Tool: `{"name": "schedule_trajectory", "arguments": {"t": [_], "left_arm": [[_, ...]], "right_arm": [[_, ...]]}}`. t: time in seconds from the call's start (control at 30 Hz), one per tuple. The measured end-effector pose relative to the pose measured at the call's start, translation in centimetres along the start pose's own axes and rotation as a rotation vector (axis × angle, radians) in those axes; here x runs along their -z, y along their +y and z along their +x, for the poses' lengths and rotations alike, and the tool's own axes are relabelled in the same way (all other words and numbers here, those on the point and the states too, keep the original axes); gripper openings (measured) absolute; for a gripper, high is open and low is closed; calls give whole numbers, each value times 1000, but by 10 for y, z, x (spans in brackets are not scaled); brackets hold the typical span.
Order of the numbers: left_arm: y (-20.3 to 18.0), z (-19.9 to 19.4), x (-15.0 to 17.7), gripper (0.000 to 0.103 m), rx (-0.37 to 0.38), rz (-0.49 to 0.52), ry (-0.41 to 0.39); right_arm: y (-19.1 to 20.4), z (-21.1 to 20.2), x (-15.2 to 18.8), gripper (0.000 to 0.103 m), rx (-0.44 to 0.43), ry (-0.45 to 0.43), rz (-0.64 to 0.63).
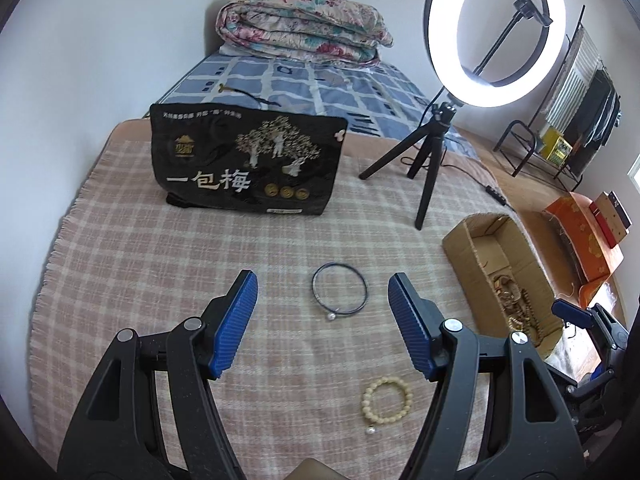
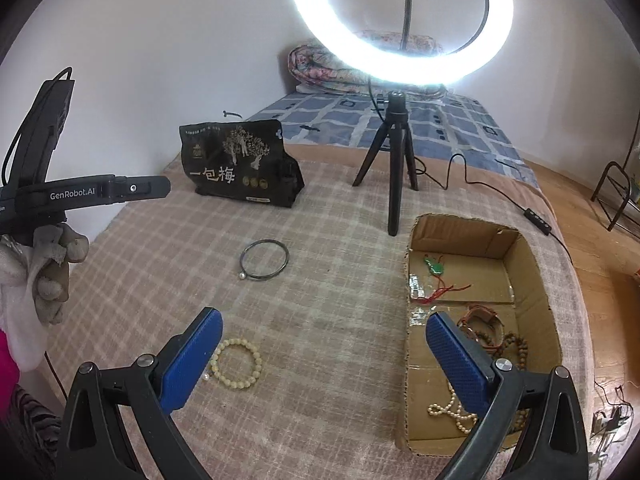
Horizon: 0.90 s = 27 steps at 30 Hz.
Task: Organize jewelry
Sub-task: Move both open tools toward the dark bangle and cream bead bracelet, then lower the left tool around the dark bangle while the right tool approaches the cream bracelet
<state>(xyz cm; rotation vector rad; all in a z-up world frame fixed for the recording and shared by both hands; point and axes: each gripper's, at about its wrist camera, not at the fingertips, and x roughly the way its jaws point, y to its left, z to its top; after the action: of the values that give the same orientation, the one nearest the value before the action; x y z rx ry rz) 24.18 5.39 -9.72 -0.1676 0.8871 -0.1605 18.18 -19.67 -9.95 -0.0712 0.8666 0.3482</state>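
Note:
A thin dark bangle with a pearl lies on the checked blanket, just ahead of and between the blue pads of my open, empty left gripper. It also shows in the right wrist view. A cream bead bracelet lies nearer, under the left gripper; in the right wrist view it lies beside the left pad of my open, empty right gripper. A cardboard box at the right holds several beaded pieces and red cords.
A black snack bag stands at the back of the blanket. A ring light on a black tripod stands behind the box, its cable trailing right. A folded quilt lies on the bed beyond.

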Motion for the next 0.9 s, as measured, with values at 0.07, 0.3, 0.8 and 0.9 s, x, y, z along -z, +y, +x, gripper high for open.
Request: {"name": "schedule_trajectory", "arguments": {"t": [0.07, 0.3, 0.8, 0.9], "left_arm": [[6, 3, 1, 70, -8, -8, 9], [16, 24, 1, 70, -11, -32, 49], [-5, 132, -5, 71, 16, -11, 257], [-2, 149, -6, 71, 30, -46, 282]], "right_arm": [[7, 9, 2, 103, -21, 21, -7], [35, 40, 16, 103, -86, 111, -59], [54, 74, 29, 102, -141, 196, -45], [54, 80, 30, 102, -145, 211, -40]]}}
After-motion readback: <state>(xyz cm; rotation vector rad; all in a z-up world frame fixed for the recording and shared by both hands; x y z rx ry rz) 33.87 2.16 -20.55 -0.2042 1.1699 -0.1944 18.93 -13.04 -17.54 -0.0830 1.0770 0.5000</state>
